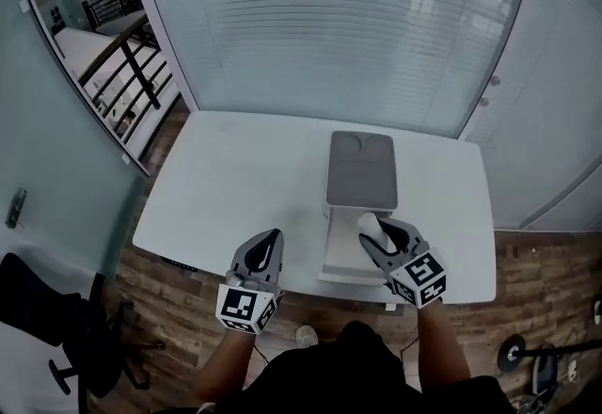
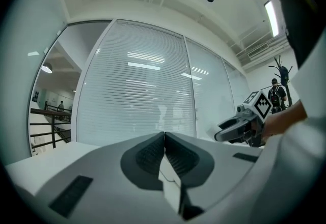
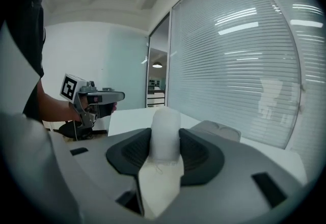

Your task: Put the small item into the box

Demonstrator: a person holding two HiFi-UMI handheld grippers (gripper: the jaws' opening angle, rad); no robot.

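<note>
The small white item point(image 1: 370, 226) sits pinched between the jaws of my right gripper point(image 1: 379, 231), which stand partly apart around it. In the head view it lies over the open box point(image 1: 340, 257) on the white table point(image 1: 235, 177). My left gripper point(image 1: 274, 237) is closed and empty, left of the box.

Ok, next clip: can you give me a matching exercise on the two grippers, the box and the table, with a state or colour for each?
Things:
1. left gripper
2. right gripper
3. box
4. table

States:
A. shut on a small white item
B. white, with the box on it
C. jaws together, nothing between them
D. grey on top, on the right half of the table

Pairs: 1-C, 2-A, 3-D, 4-B
</note>
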